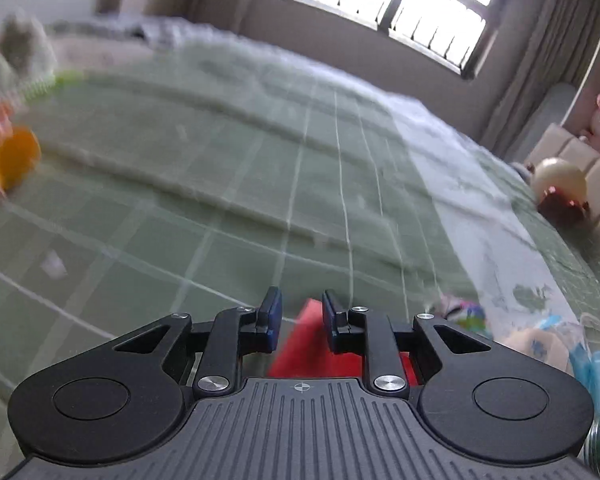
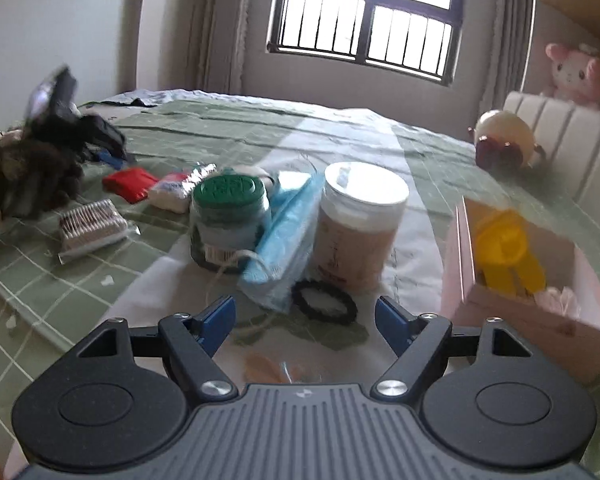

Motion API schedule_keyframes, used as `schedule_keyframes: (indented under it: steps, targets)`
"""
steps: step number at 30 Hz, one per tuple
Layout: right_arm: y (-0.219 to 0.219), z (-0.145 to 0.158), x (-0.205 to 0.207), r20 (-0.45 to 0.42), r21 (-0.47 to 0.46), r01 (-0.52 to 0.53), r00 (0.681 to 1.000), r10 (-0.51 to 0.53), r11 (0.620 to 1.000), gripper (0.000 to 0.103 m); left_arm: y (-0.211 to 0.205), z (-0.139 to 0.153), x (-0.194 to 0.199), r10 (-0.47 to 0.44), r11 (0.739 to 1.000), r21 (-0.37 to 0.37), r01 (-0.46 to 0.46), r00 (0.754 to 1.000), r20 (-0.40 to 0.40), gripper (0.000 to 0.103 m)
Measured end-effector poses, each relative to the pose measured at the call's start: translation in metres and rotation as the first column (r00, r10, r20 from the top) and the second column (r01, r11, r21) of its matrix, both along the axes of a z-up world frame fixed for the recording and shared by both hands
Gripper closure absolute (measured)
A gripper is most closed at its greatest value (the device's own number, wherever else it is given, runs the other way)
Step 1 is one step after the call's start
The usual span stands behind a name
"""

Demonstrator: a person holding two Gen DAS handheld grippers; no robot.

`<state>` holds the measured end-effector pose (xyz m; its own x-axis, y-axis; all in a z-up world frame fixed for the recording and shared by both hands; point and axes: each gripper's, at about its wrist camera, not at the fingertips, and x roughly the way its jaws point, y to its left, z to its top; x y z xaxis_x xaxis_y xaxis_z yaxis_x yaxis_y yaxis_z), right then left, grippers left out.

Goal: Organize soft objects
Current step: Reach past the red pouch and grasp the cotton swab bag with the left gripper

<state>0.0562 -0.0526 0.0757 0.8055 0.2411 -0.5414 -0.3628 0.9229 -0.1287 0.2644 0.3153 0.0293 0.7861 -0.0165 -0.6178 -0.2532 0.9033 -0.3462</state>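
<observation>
- In the left wrist view we see the left gripper (image 1: 298,320) with its jaws drawn close together, a red soft object (image 1: 312,344) showing in the narrow gap between and below them; we cannot tell whether the pads actually pinch it.
- Ahead of those jaws stretches the green checked bedspread (image 1: 228,168); far to their left lies a blurred orange toy (image 1: 14,156), something the other view does not show.
- The right wrist view shows the right gripper (image 2: 305,320) with jaws spread wide, holding nothing.
- Just ahead of those jaws, slightly right of centre, a black hair tie (image 2: 324,302) lies on the bedspread.
- Beyond it stand a green-lidded jar (image 2: 230,220) and a white-lidded container (image 2: 360,224), with a blue bagged bundle (image 2: 284,236) between them.
- To the right of the jaws sits a pink box (image 2: 512,312) holding a yellow item (image 2: 504,248).
- Far ahead to the left lies a wrapped pack (image 2: 90,228).
</observation>
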Motion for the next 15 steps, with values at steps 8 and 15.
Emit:
schedule_keyframes:
  steps: [8,15]
  targets:
    - [0.007,-0.003,0.013,-0.022,0.046,0.000,1.000,0.001,0.999,0.025,-0.035,-0.010,-0.054,-0.222,0.960,-0.171,0.222,0.975,0.019,0.078]
    - [0.017,-0.014,0.002,-0.044,0.023,-0.043,0.998,0.044,0.999,0.025,-0.037,-0.008,-0.121,-0.228,0.924,-0.296,0.240,0.971,0.075,0.077]
